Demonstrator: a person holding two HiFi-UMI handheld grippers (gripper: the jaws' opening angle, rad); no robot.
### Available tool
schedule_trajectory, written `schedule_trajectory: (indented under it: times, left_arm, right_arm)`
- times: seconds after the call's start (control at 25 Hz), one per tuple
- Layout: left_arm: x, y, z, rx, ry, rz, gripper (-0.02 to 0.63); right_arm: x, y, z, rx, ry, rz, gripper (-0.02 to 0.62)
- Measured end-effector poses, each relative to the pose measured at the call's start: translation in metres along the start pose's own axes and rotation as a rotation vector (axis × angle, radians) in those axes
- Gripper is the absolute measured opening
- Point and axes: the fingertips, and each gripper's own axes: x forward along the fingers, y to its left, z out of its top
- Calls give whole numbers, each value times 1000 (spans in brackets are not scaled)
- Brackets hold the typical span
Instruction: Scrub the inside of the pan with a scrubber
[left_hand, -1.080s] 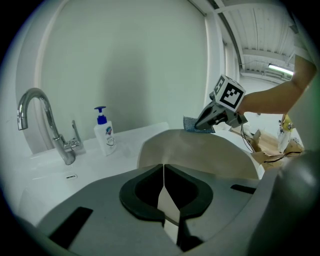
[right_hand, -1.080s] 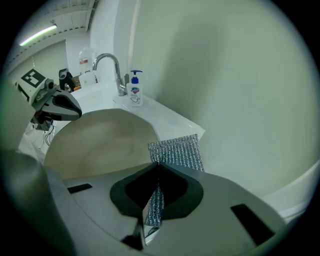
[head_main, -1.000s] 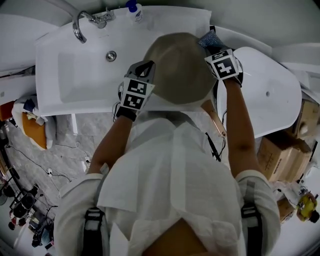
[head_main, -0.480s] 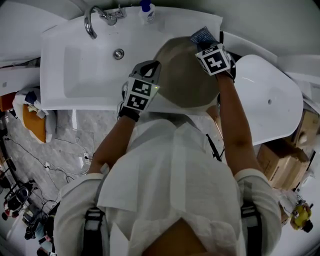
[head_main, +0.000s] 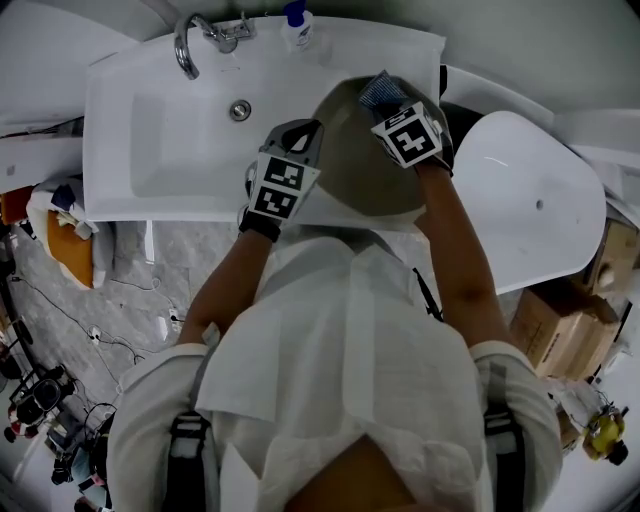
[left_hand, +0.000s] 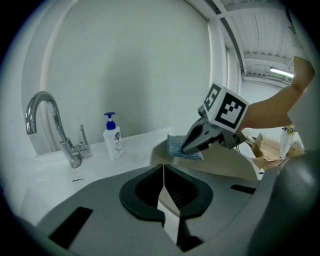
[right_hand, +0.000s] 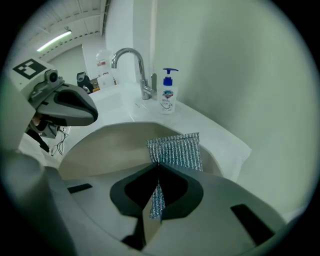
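My left claw (head_main: 303, 132) reaches forward on a bent forearm, clenched on the near rim of the pan (head_main: 360, 175), with the sink (head_main: 150, 150) off to its left. My right claw (head_main: 388, 98) points steeply down, pinching the scrubber (right_hand: 175, 150), which fans out just beyond its tips against the pan's inner wall. Only the right gripper view shows the mesh running back between the jaws; the head view catches only a corner.

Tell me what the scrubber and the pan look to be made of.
Scrubber: seemingly a woven mesh pad, synthetic or metallic thread; its ribbed blue-silver weave glints. Pan: smooth matte beige inside, no shine; coated metal or ceramic, can't tell which.
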Motion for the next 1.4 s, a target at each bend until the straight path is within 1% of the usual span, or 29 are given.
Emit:
schedule_trajectory:
  times: [0.2, 0.4, 0.44, 0.48, 0.52, 0.68, 0.84, 1.0, 1.08, 1.2, 1.32, 1.4]
  left_arm:
    - [0, -3, 3, -3, -8, -10, 21]
    - [2, -10, 6, 2, -12, -26, 21]
    - [2, -11, 7, 2, -13, -27, 21]
    - [2, -11, 8, 2, -15, -29, 21]
    - [1, -12, 9, 3, -18, -29, 21]
    - [-3, -11, 17, 5, -35, -20, 21]
    - [-10, -3, 28, 0, -64, 4, 21]
    - [-23, 9, 48, -3, -122, 43, 21]
    - [-33, 16, 65, -16, -171, 67, 21]
    - [-52, 31, 95, -27, -272, 105, 21]
    - [-73, 45, 125, -9, -359, 141, 21]
    - [-87, 51, 139, 6, -400, 166, 21]
  right_arm:
    - [-3, 25, -20, -13, 25, 38, 15]
    - [-10, 31, -35, 12, 15, 38, 15]
    - [-11, 33, -37, 24, 8, 45, 25]
    - [-12, 34, -38, 36, 4, 52, 72]
    - [-14, 35, -40, 46, 0, 56, 90]
    - [-34, 31, -38, 97, -54, 36, 89]
    - [-64, 20, -32, 172, -159, -25, 73]
    - [-108, 2, -18, 248, -314, -112, 51]
    - [-133, -9, -13, 280, -402, -166, 41]
    - [-174, -29, -4, 304, -538, -254, 38]
    - [-215, -48, -1, 341, -673, -328, 35]
    - [-240, -58, -4, 381, -754, -369, 26]
